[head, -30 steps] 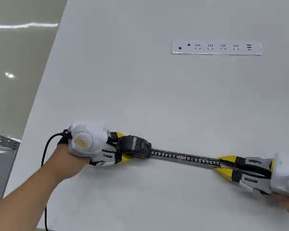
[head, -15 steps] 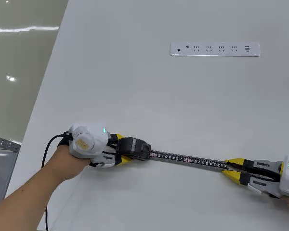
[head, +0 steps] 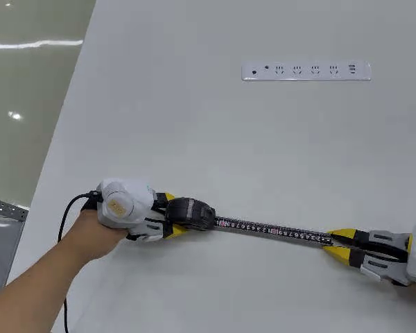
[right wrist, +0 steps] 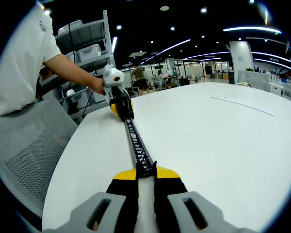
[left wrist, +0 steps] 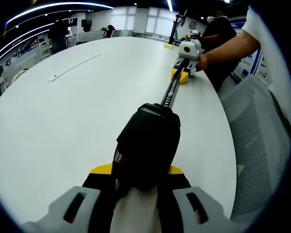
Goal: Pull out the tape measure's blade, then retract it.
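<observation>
The black tape measure case (head: 192, 213) lies on the white table, held between the yellow jaws of my left gripper (head: 172, 216), which is shut on it; the case (left wrist: 148, 145) looms large in the left gripper view. Its dark numbered blade (head: 272, 229) runs right along the table to my right gripper (head: 335, 241), shut on the blade's end. In the right gripper view the blade (right wrist: 136, 143) stretches from my right gripper (right wrist: 146, 174) back to the left gripper (right wrist: 117, 99). In the left gripper view the blade (left wrist: 170, 92) leads to the right gripper (left wrist: 186, 53).
A white power strip (head: 305, 70) lies flat at the far side of the table (head: 194, 111). The table's left edge borders a glossy floor (head: 28, 83). A black cable (head: 68, 215) trails from the left gripper. A grey mesh chair (left wrist: 262, 145) stands by the table.
My right gripper has moved to the right with the blade's end, so more blade is drawn out of the case. The left gripper and case have stayed put.
</observation>
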Motion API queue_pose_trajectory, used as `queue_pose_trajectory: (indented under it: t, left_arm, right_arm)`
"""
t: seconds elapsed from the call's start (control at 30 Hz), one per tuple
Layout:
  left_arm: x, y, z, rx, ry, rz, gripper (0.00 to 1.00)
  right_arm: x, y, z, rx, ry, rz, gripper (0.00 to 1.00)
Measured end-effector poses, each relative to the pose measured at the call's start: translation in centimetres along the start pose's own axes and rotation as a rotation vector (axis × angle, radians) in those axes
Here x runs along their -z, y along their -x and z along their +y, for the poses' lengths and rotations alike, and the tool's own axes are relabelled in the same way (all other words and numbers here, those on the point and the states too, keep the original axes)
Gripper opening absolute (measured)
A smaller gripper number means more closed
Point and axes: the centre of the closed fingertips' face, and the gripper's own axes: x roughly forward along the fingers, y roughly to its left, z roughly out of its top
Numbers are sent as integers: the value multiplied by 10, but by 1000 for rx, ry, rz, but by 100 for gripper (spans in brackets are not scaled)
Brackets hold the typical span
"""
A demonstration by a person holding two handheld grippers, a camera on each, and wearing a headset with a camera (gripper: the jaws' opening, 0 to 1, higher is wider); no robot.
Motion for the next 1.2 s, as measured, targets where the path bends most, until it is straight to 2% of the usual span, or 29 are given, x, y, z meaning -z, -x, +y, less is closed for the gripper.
queue_pose_trajectory:
  t: [0.73,1.2]
  left_arm:
    - [0,0,-2,-5,3,8,29]
    - [0,-1,-3,-7,-3,14,29]
  right_arm:
    - [4,26,-2,40,-16,7,8]
    - [4,26,0,33,-27,-8,10]
